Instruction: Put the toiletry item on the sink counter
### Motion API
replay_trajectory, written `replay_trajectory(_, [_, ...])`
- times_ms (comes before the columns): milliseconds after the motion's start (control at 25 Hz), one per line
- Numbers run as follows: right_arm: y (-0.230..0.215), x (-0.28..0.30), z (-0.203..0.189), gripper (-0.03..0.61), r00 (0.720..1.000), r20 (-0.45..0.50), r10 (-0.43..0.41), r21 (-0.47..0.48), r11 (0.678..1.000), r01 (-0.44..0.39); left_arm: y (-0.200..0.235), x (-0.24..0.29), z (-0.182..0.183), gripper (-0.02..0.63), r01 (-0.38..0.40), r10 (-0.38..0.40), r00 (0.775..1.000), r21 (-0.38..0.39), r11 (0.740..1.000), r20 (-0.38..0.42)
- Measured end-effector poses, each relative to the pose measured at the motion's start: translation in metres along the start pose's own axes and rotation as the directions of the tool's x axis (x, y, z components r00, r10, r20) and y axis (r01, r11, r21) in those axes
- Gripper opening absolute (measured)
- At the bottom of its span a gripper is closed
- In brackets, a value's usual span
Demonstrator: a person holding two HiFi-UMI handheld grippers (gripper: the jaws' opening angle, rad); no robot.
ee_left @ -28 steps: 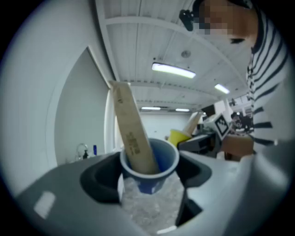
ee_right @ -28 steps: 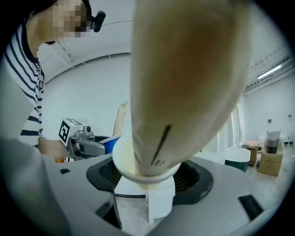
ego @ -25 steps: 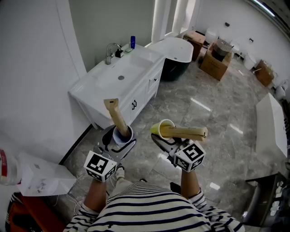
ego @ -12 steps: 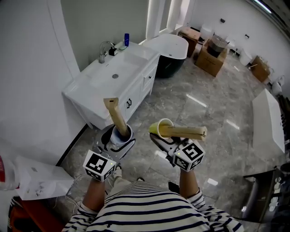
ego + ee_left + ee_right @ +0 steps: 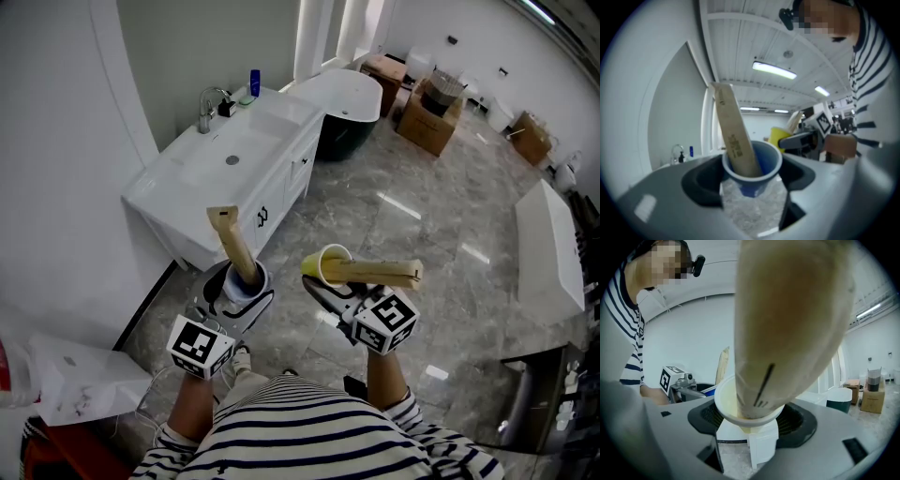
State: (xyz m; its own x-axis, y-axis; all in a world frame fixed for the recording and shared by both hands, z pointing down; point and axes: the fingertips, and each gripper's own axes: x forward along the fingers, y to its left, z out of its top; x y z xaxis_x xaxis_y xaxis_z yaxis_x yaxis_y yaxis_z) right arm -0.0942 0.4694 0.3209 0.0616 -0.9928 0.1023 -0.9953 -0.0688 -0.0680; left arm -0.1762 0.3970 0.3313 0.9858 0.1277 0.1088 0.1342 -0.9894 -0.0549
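Well short of the long white sink surface (image 5: 155, 190), out over the grey marble floor (image 5: 422, 187), both toiletry sets are held up in the air, so nothing has been put down yet. A small blue plastic cup (image 5: 754, 174) with a flat tan paper-wrapped tube (image 5: 234, 246) stuck upright in it is clamped in the left tool (image 5: 239, 292), whose jaws are spread wide around the cup's sides. A yellow plastic cup (image 5: 322, 265) is gripped the same way in the right tool (image 5: 337, 286), with a second tan tube (image 5: 377, 273) leaning far back over that tool, away from the sink surface. Pickup can be called done, judging by that. The carry across to the sink surface and the set-down are what's left. Plenty of bare top is seen at the near end of the sink surface. Only a chrome tap (image 5: 204, 97) and a small blue bottle (image 5: 254, 82) are spotted at its far end, so placement shouldn't be tricky.
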Motion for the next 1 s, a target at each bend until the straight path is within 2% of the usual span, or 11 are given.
replay_trajectory(400, [0.008, 0.048, 0.011, 0.318, 1.000, -0.003, 0.002, 0.002, 1.000, -0.002, 0.045, -0.011, 0.001, 0.362, 0.007, -0.007, 1.000, 0.000, 1.000, -0.003])
replay_trajectory(1000, [0.022, 0.152, 0.020, 0.317, 1.000, -0.011, 0.025, -0.016, 1.000, -0.025, 0.142, -0.036, -0.010, 0.362, -0.027, 0.027, 1.000, 0.003, 1.000, 0.003])
